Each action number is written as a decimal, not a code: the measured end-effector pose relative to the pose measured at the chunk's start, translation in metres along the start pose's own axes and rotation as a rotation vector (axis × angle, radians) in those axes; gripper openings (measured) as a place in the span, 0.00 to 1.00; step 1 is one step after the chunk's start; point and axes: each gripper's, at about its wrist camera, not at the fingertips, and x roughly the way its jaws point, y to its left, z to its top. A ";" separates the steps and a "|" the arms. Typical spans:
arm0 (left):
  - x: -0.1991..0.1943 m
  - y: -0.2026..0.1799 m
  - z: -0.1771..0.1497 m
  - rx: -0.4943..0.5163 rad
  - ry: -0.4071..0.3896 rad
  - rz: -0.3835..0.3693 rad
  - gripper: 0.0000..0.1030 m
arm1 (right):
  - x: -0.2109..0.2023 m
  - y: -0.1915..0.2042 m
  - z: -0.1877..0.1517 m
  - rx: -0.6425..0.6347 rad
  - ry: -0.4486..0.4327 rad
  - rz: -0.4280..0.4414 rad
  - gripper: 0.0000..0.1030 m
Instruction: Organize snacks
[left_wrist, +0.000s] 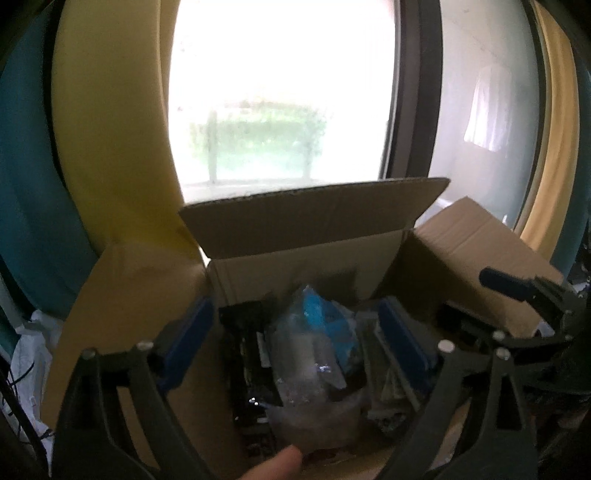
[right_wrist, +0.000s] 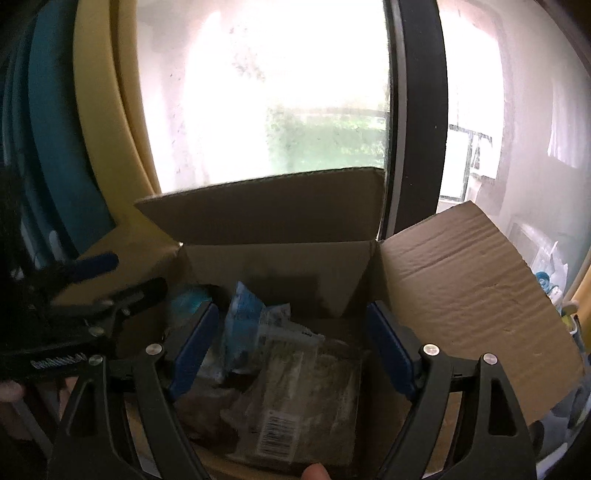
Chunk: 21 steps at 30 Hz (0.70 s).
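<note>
Snack packets (left_wrist: 314, 354) are lying inside the open cardboard box (left_wrist: 303, 258). Above that box, the left gripper (left_wrist: 291, 343) and right gripper (right_wrist: 290, 350) are both hanging wide apart, gripping nothing, packets showing between their blue pads.

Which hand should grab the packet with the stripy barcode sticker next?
Probably the right: its open fingers frame the barcode packet in the box. The left gripper hangs over the clear blue packet.
</note>
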 end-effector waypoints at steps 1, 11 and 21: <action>-0.004 0.000 0.000 0.001 -0.004 0.002 0.90 | -0.001 0.001 0.000 -0.005 0.004 0.000 0.82; -0.047 -0.002 -0.009 0.026 -0.042 0.039 0.90 | -0.028 0.013 -0.003 -0.025 0.009 -0.028 0.82; -0.104 0.006 -0.029 0.020 -0.089 0.094 0.90 | -0.075 0.027 -0.008 -0.044 -0.030 -0.048 0.82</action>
